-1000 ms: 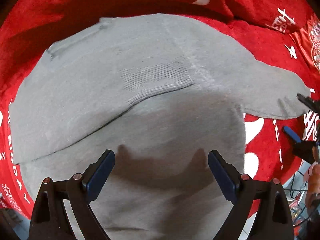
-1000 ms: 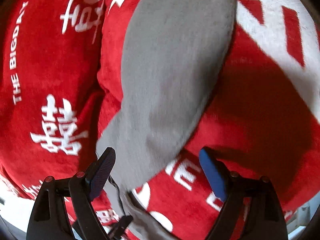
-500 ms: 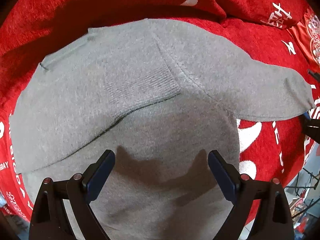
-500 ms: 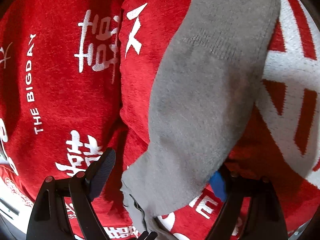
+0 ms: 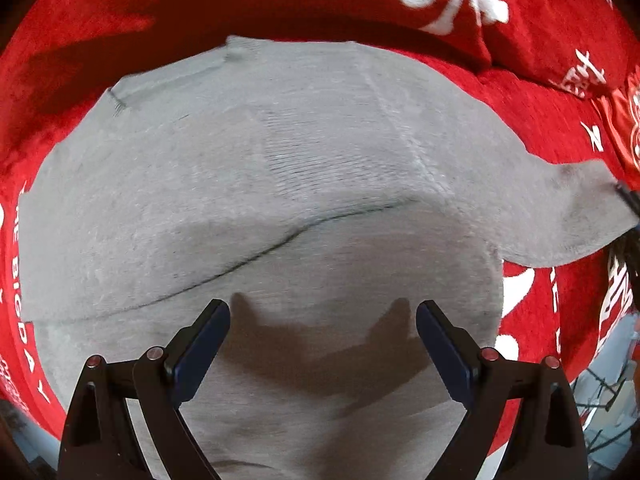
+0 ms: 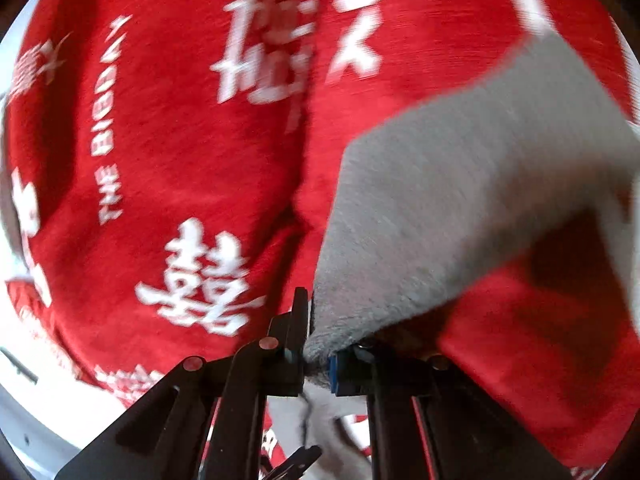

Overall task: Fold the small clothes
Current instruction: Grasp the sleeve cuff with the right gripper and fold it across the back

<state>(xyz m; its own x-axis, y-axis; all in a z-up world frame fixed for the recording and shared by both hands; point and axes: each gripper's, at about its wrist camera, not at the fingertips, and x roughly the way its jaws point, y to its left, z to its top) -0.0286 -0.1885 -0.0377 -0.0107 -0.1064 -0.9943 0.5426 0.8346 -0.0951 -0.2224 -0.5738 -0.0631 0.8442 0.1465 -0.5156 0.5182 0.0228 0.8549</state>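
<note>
A small grey knitted sweater [image 5: 280, 184] lies spread on a red plush blanket [image 5: 120, 4] with white lettering. One sleeve is folded across its body; the other sleeve [image 5: 568, 216] stretches to the right. My left gripper [image 5: 323, 320] hovers over the sweater's lower body, pointing down, open, with nothing between its fingers. My right gripper [image 6: 318, 354] is shut on the cuff end of the grey sleeve [image 6: 460, 208], which rises off the blanket [image 6: 180, 140] in the right wrist view. Its dark tip [image 5: 628, 196] shows at the sleeve's end in the left wrist view.
The red blanket covers cushions at the back [image 5: 520, 8]. Its edge drops off at the lower right, where pale floor and a dark wire frame [image 5: 604, 400] show. White floor [image 6: 36, 412] lies beyond the blanket's edge in the right wrist view.
My right gripper closed on the grey sleeve's cuff and lifted it off the blanket. The left gripper drifted a little over the sweater and stayed open.
</note>
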